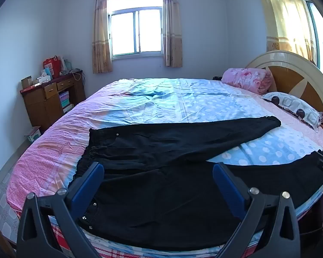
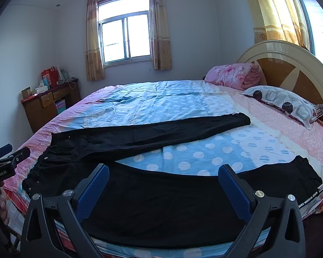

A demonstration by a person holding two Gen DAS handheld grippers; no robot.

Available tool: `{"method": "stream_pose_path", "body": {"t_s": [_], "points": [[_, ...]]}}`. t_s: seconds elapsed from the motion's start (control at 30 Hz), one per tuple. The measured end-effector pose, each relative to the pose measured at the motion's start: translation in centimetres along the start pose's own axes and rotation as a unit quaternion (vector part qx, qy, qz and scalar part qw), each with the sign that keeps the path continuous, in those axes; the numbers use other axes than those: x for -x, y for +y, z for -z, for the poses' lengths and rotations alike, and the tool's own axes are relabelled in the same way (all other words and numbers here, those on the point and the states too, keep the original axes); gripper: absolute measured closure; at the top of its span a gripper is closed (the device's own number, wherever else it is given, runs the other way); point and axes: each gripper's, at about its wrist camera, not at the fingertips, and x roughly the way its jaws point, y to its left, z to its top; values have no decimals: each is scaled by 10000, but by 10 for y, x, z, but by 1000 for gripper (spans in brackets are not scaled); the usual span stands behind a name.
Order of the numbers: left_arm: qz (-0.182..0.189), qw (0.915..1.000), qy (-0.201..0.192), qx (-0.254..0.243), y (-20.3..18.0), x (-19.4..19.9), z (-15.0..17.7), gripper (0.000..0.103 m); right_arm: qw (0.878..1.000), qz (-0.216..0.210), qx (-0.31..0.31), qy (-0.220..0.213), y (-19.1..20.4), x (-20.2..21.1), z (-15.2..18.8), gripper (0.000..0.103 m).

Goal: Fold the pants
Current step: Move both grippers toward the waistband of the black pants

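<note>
The wide bed with its pink-and-blue dotted sheet [image 1: 183,107] carries the black soft-cloth pants [image 1: 161,193], spread flat at the near edge, legs splayed rightward. They look limp and light; I'd pinch waistband and cuff. My left claw [image 1: 158,178] and right claw [image 2: 163,179] gape wide, empty. Only the right view shows the near cuff's white lettering.

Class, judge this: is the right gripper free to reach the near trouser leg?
Probably yes: the open right gripper hangs just over the near leg of the pants, with nothing between.
</note>
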Motion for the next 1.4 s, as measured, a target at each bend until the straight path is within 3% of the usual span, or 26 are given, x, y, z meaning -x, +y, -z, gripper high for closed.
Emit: {"method": "stream_pose_path", "body": {"t_s": [0.6, 1.4], "points": [[-12, 10000, 47, -50, 6, -4, 11, 0, 9999, 38, -14, 128, -3, -9, 5, 1], [-55, 9987, 502, -98, 0, -38, 23, 0, 9981, 152, -82, 592, -17, -44, 25, 1]]}}
